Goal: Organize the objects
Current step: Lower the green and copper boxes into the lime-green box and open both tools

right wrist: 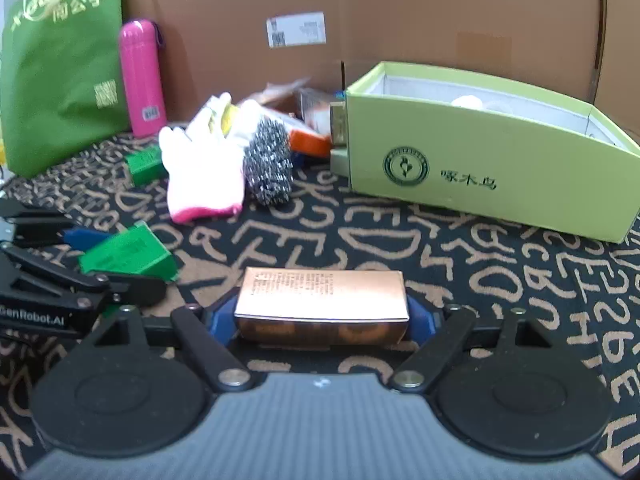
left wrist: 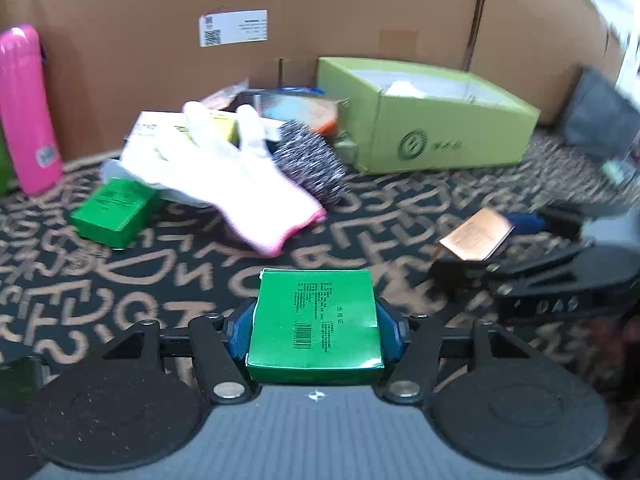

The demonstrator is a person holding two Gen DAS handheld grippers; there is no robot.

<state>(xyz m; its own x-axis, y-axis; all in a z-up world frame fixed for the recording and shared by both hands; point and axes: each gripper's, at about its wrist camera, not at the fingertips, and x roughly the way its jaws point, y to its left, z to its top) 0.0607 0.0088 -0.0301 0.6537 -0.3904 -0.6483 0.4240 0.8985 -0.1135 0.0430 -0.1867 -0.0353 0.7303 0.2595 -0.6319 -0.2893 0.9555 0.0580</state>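
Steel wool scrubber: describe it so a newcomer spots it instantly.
Start at the open light-green cardboard box on the letter-patterned carpet. Just left of it lies a white knit glove with a pink cuff; the scrubber leans against the glove's right side. It alone is a speckled silver-black wire ball.

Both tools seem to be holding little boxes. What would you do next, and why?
Probably carry the copper box, clamped in the right tool, to the open light-green box: it sits just ahead, open-topped, with room showing inside.
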